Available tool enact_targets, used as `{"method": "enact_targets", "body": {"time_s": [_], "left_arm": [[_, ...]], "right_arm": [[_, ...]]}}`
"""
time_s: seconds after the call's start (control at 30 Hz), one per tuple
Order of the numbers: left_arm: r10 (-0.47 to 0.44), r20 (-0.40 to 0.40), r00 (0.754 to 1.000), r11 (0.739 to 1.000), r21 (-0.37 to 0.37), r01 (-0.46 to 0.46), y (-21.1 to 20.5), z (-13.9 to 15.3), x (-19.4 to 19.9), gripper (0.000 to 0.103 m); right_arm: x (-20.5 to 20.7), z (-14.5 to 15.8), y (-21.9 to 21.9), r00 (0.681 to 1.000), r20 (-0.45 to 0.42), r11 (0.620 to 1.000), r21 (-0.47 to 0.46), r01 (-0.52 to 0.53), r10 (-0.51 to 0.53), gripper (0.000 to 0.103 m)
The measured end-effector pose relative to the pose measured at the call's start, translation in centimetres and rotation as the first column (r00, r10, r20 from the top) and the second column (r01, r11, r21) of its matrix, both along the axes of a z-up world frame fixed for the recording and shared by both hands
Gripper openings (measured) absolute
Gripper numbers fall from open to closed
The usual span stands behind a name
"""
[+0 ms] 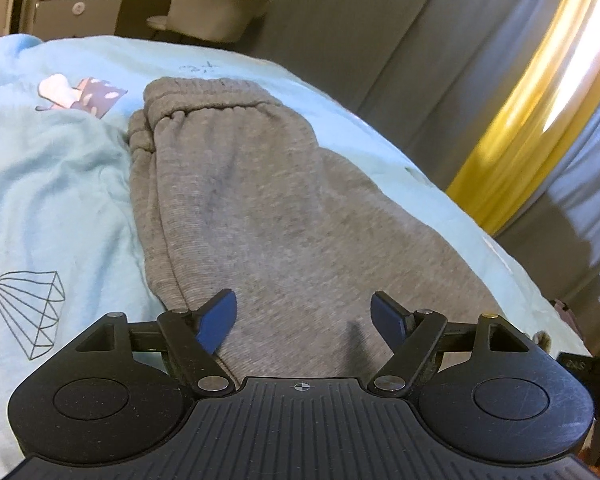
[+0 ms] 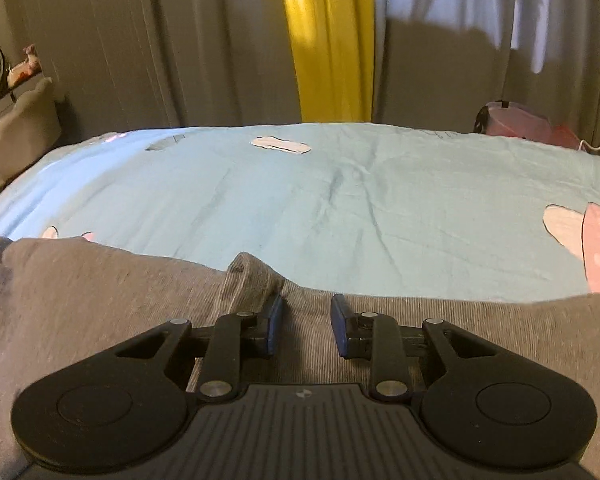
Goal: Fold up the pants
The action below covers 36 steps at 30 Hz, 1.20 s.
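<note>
Light-blue printed bed sheet (image 1: 52, 184) filling most of both views, grey curtains with one yellow curtain (image 2: 328, 40) behind. Grey sweatpants (image 1: 260, 208) laid lengthwise through the middle of the left wrist view, elastic waistband (image 1: 204, 100) up top, already doubled leg over leg by the look of it. Left tongs (image 1: 304, 314) spread wide over the cloth, gripping nothing. Right tongs (image 2: 306, 326) narrow but not pinching, hovering at the fabric edge low in the frame, just right of a little upturned flap (image 2: 252, 276). Probably between folds: next up, grabbing that edge and carrying it toward the waistband.
</note>
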<state>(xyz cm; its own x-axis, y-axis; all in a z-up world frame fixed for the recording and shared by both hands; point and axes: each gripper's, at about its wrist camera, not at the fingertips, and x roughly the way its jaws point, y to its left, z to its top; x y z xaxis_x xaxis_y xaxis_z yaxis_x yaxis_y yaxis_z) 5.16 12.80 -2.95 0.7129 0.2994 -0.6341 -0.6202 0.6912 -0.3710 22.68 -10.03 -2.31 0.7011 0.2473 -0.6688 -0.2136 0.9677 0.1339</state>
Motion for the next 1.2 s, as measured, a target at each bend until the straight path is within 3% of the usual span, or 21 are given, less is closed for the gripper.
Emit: {"method": "enact_targets", "body": {"time_s": [0.1,0.27,0.33,0.43,0.5,0.57,0.63,0.67,0.73,0.8,0.87,0.93,1.2], "left_arm": [[-0.002,0.001,1.000,1.000,-0.001,0.002,0.0,0.0,0.1,0.083],[-0.002,0.011,1.000,1.000,-0.014,0.002,0.1,0.0,0.1,0.085],[-0.002,0.036,0.999,0.999,-0.045,0.003,0.5,0.2,-0.3,0.085],[-0.001,0.090,0.996,0.992,-0.125,0.012,2.4,0.8,-1.7,0.084],[0.002,0.142,0.990,0.987,-0.158,0.020,4.4,1.3,-2.8,0.084],[0.037,0.173,0.984,0.979,-0.202,-0.001,7.1,1.5,-3.7,0.085],[0.044,0.193,0.980,0.956,-0.293,0.015,10.2,0.9,-4.2,0.085],[0.053,0.194,0.980,0.943,-0.331,0.014,11.4,0.5,-4.4,0.084],[0.065,0.187,0.980,0.928,-0.373,0.009,13.3,-0.3,-4.9,0.083],[0.084,0.196,0.977,0.890,-0.455,0.015,14.9,-1.5,-5.4,0.083],[0.107,0.210,0.972,0.846,-0.533,0.022,16.0,-2.7,-5.6,0.083],[0.116,0.229,0.967,0.820,-0.571,0.037,16.7,-3.6,-5.4,0.083],[0.097,0.244,0.965,0.818,-0.571,0.062,18.2,-4.7,-3.4,0.084]], "right_arm": [[-3.4,0.6,-1.8,0.998,0.029,0.997,0.035,-0.063,0.062,0.028],[-11.2,-1.5,-6.0,0.993,-0.055,0.994,0.028,-0.103,0.105,0.028],[-14.7,-1.4,-7.5,0.992,0.007,0.992,-0.021,-0.123,0.124,0.028],[-17.3,-0.9,-10.2,0.998,0.008,0.998,-0.019,-0.064,0.064,0.034],[-18.0,-1.1,-12.2,1.000,0.001,1.000,0.020,-0.017,0.017,0.046],[-19.0,-1.9,-13.9,1.000,0.029,0.999,0.043,-0.007,0.006,0.046],[-18.6,-2.0,-14.7,1.000,0.014,0.994,0.106,0.018,-0.019,0.052],[-18.2,-2.1,-15.0,1.000,0.014,0.989,0.143,0.020,-0.022,0.061],[-18.2,-2.5,-14.5,0.999,0.024,0.989,0.150,0.019,-0.023,0.065],[-18.1,-2.7,-13.4,0.999,0.041,0.995,0.102,-0.010,0.006,0.078],[-18.3,-2.9,-12.8,0.998,0.048,0.997,0.073,-0.031,0.028,0.083],[-18.2,-2.9,-12.9,0.998,0.051,0.996,0.082,-0.032,0.028,0.085],[-18.3,-2.8,-12.8,0.998,0.055,0.995,0.094,-0.027,0.022,0.088]]}}
